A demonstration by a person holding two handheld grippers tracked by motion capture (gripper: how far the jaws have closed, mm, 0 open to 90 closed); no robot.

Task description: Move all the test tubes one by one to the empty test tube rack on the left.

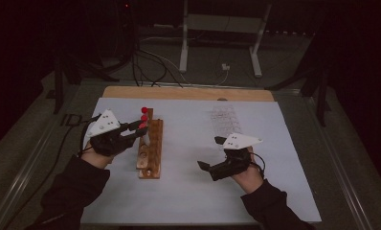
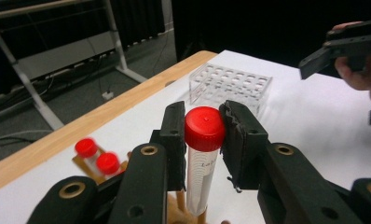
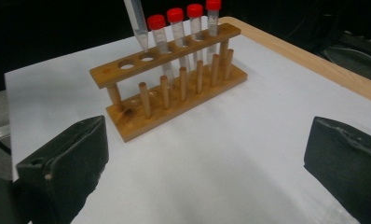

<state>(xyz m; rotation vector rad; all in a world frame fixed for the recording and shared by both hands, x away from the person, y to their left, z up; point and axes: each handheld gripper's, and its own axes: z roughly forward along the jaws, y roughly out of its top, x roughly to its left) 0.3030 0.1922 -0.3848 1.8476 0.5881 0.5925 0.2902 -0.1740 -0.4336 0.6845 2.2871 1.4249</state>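
My left gripper is shut on a red-capped clear tube, pads pressing on either side of its cap. In the right gripper view the tube's pointed tip hangs just above a hole near the free end of the wooden rack. Several more red-capped tubes stand in the rack's other holes. The wooden rack sits left of centre on the white mat. My right gripper hovers over the mat to the right of the rack, jaws wide open with nothing between them, pointing toward the rack.
A clear plastic rack with no tubes in it stands at the back of the white mat. A wooden table edge runs behind the mat. Beyond it are a metal stand and loose cables on the floor.
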